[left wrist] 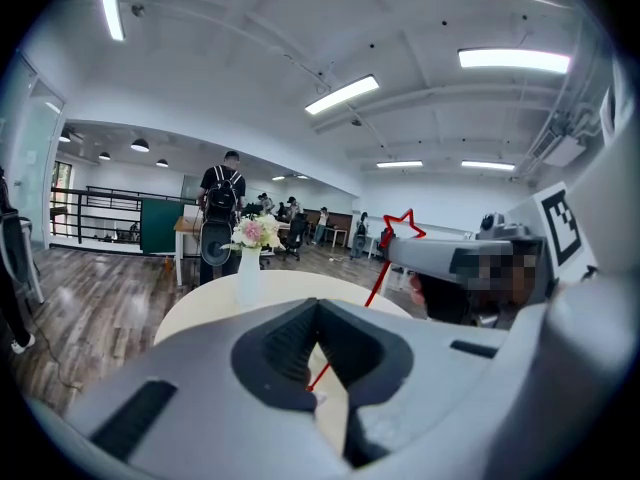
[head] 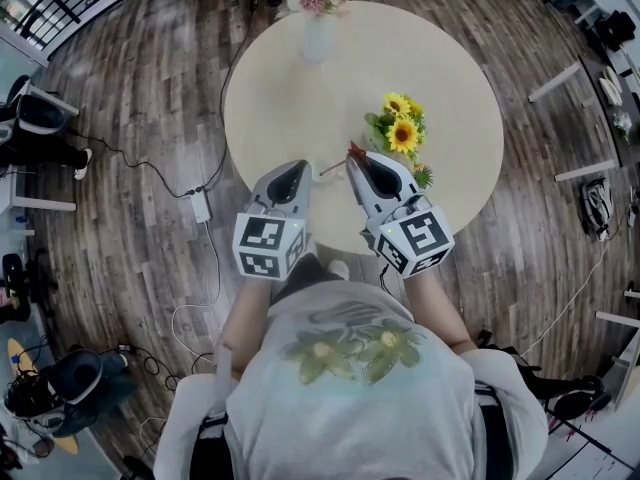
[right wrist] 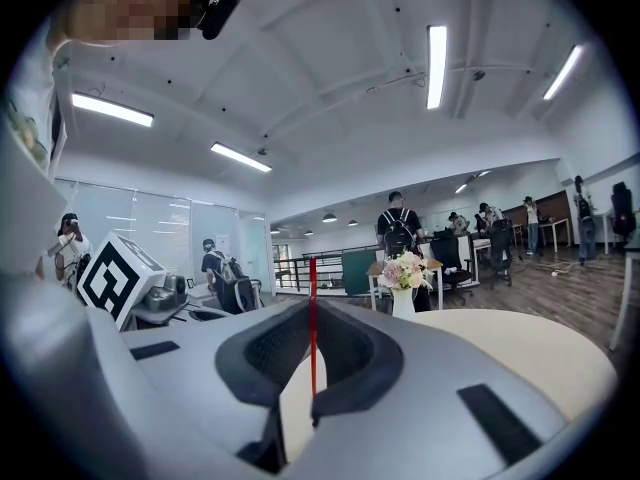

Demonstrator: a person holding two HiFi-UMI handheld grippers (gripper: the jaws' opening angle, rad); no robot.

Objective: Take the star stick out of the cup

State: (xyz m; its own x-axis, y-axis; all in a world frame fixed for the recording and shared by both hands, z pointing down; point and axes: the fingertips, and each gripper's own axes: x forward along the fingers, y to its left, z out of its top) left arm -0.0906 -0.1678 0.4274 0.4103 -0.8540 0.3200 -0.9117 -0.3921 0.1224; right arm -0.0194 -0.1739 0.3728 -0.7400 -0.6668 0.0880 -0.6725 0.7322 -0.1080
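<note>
The star stick [head: 335, 166] is a thin red stick with a red outline star [left wrist: 405, 226] at its top. It hangs above the round table's near edge, between my two grippers. My right gripper [head: 355, 160] is shut on it just below the star; in the right gripper view the stick [right wrist: 312, 318] stands upright between the closed jaws. My left gripper [head: 300, 168] is shut on the stick's lower end [left wrist: 318, 373]. No cup shows in any view.
The round beige table [head: 290, 78] carries a white vase of pink flowers [head: 318, 8] at its far edge and a bunch of sunflowers [head: 400, 128] right of the grippers. Cables and a power strip [head: 200, 206] lie on the wooden floor at left. People stand in the background.
</note>
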